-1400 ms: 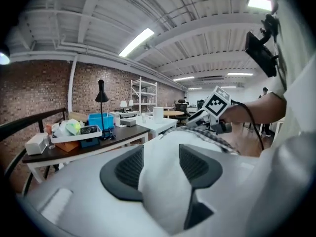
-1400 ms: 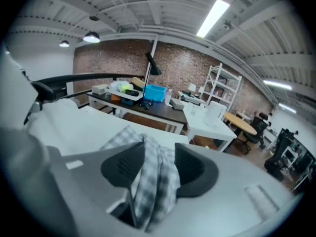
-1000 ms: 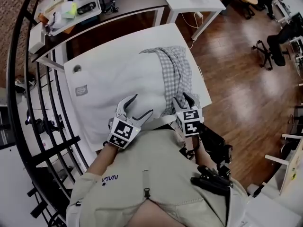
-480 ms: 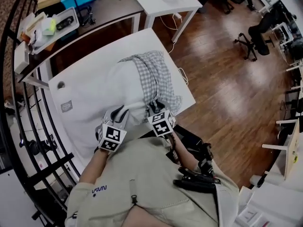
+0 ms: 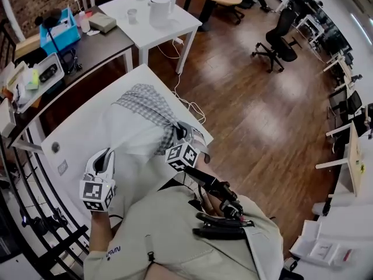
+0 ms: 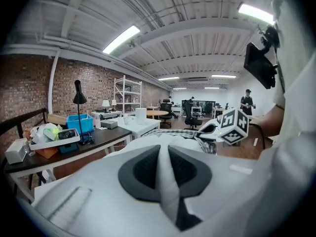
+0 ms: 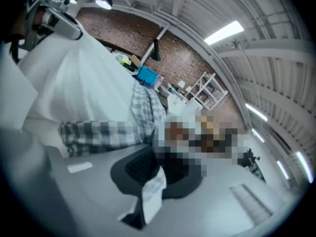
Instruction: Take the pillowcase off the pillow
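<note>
the pillow (image 5: 125,136) lies on the table (image 5: 64,139) with its near end bare. the pillowcase (image 5: 148,105) is bunched over its far end.

handling (judged): both are light, soft and limp. the cloth folds and stretches under pull, the fill compresses, and nothing is fragile. the best hold is a pinched fold at the pillowcase hem, with a counter-hold on the bare pillow.

left gripper (image 6: 164,171): the jaws have just been closing and now stand together on a fold of white pillow cloth.

right gripper (image 7: 155,179): the jaws have just been closing and now clamp a strip of checked pillowcase at the hem nearest the person.
</note>
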{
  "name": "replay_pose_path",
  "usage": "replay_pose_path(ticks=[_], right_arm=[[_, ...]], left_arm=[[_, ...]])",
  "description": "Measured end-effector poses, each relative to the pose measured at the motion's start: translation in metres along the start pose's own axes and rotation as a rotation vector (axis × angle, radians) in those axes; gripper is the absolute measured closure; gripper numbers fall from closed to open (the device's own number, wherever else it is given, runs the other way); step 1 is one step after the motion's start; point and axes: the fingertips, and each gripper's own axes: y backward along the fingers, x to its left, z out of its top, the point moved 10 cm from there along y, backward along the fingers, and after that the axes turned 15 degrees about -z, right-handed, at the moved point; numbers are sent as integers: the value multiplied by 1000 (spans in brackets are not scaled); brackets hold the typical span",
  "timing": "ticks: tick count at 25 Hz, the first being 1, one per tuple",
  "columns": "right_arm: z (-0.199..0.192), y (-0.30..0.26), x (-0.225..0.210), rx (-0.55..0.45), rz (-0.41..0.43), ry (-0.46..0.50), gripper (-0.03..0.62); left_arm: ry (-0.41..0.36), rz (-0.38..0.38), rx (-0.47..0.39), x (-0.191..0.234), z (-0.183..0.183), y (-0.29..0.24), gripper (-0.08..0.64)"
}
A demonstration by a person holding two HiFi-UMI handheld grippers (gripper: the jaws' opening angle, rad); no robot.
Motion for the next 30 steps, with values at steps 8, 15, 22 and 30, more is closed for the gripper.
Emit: replay_pose_path(ticks=[8,15,22,30], right_arm=[[-59,-59,27,157,16,150,575],[-65,-72,41,215,151,110,575],[-48,-38,-10,174,366,-104,480],[-1,-21,-39,-7,442,-201,479]], left_arm=[[124,-55,38,-28,-35,-13,531],[144,-96,84,-31,-52,-25,524],[-49,-86,-93,-45,24,-25,413],[-5,101,76,46,20,-97,276]])
